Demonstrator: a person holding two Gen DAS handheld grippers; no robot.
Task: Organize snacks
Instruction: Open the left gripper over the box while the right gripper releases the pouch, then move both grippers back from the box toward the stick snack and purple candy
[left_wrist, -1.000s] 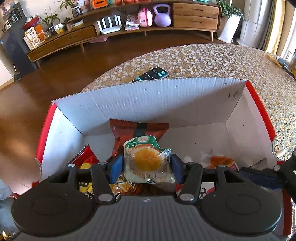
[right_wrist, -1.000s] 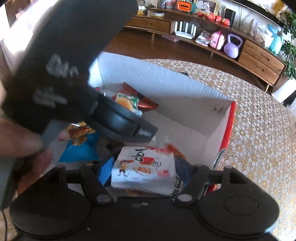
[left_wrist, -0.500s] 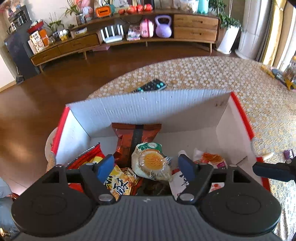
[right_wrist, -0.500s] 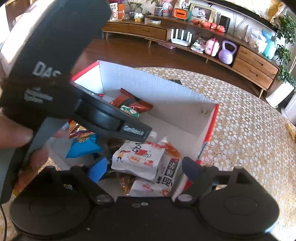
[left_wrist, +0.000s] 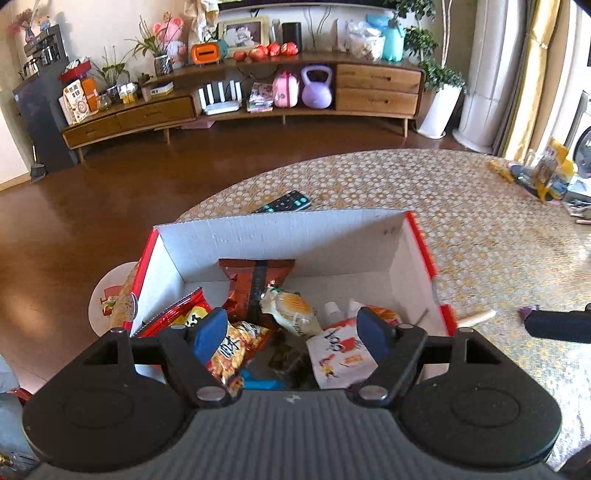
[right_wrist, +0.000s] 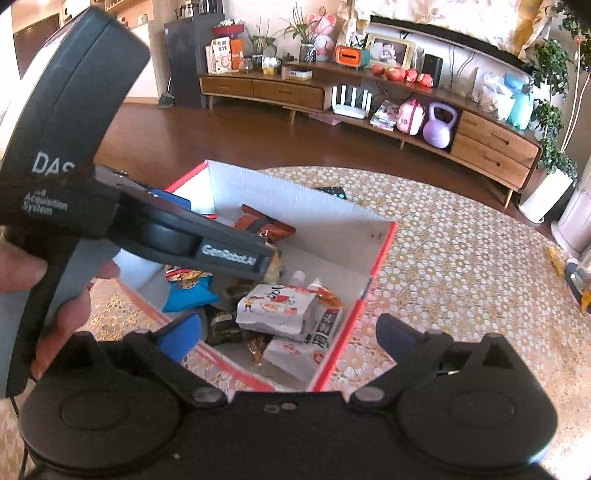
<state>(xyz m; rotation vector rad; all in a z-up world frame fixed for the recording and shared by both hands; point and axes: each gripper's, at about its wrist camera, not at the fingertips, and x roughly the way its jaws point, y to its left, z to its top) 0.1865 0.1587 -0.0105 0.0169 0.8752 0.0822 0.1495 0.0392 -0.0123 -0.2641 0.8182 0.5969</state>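
Left tongs (left_wrist: 290, 334) apart and empty, right tongs (right_wrist: 291, 332) just widened, empty, snack packets (right_wrist: 275, 308) lying below in red-edged cardboard box (left_wrist: 280, 236) on worktop (right_wrist: 461, 266)

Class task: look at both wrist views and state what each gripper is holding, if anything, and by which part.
Nothing is held. The left gripper and the right gripper both stand open above the box, empty; the snack packets lie loose inside.

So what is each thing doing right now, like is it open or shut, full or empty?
Cardboard box: open on top, holding many snack packets.
Left gripper: jaws open, empty.
Right gripper: jaws have just been opening, now wide, empty.
White snack packet: lying in the box, let go.
Round cake packet: lying in the box, sealed.
Remote: lying on the table behind the box.
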